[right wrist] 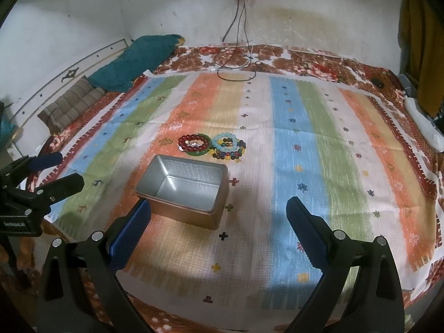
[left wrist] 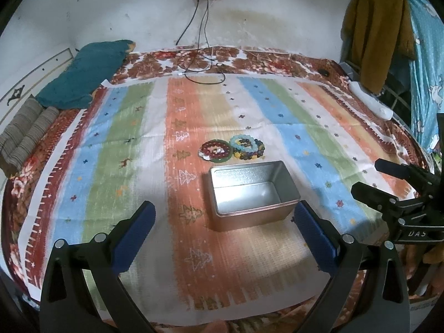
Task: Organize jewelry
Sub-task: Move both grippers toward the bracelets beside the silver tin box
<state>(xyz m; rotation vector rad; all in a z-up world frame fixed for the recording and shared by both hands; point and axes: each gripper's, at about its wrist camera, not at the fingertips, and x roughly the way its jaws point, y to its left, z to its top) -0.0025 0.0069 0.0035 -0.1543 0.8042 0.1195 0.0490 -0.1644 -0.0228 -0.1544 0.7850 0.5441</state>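
Task status: not started, by appearance. Metal tin [left wrist: 254, 191] sits open on striped cloth [left wrist: 305, 127], nothing visible inside. Beaded bracelets [left wrist: 231, 149] lie in cluster on cloth just beyond tin's far wall, apart from both claws. Left gripper [left wrist: 224, 233]: jaws wide apart, holding nothing. Right gripper [right wrist: 219, 231]: jaws wide apart, holding nothing. Remaining: all bracelets to go into tin.

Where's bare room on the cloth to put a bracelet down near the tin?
The striped cloth lies bare right of the metal tin, and also between the tin and both open grippers. It's crowded just behind the tin, where the bracelets are bunched together close to its far wall.
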